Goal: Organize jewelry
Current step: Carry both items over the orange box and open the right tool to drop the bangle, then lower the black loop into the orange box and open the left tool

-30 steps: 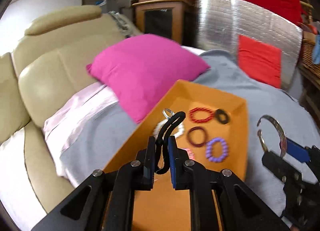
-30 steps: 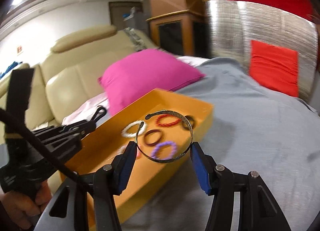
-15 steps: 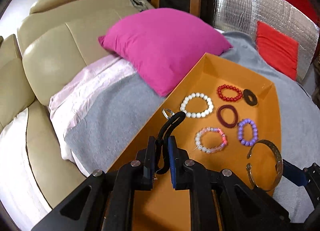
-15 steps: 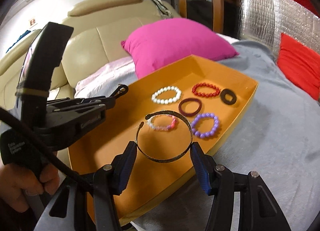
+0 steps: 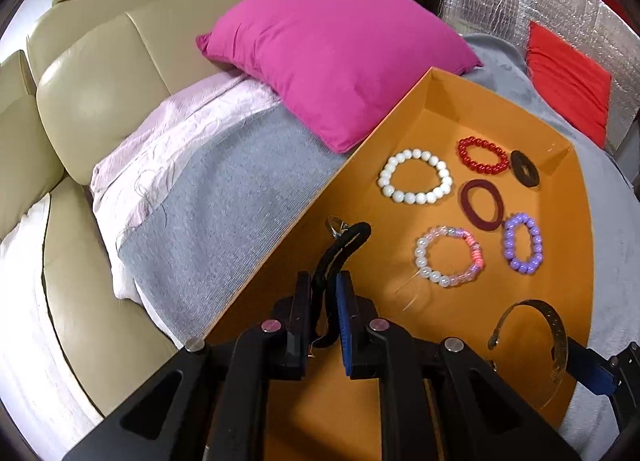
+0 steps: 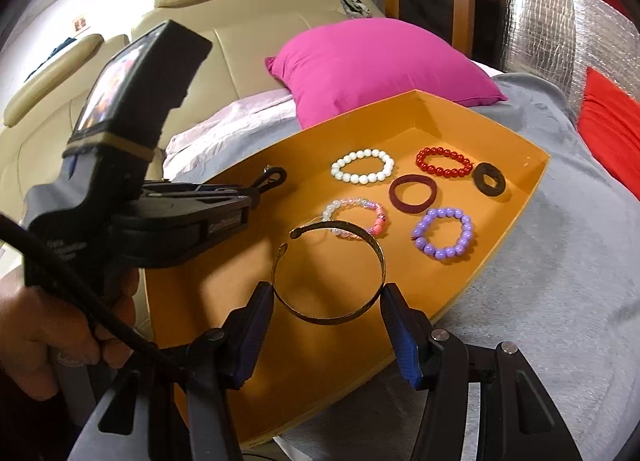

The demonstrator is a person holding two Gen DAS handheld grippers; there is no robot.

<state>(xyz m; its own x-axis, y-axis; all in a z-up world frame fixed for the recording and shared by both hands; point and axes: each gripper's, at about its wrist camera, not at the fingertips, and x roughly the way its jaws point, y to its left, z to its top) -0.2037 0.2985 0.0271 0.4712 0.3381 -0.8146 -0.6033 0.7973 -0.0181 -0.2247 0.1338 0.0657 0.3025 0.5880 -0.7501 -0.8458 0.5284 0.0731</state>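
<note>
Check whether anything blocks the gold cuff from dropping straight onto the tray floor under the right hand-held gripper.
Nothing visible does. The open gold metal cuff bracelet, held by the right hand-held gripper, hangs over bare floor of the orange cardboard tray. The nearest piece, the pink and clear beaded bracelet, lies just beyond its far edge.

Bare orange floor in the shallow orange cardboard tray (image 6: 516,217) toward six o'clock, beneath the thin brass open cuff (image 6: 332,273). Crowded from twelve to two: white bead bracelet (image 6: 362,166), red bead bracelet (image 6: 443,162), maroon ring (image 6: 412,194), purple bead bracelet (image 6: 444,233). Bulky magenta cushion (image 5: 332,49) pressing against the tray's rim at eleven.
</note>
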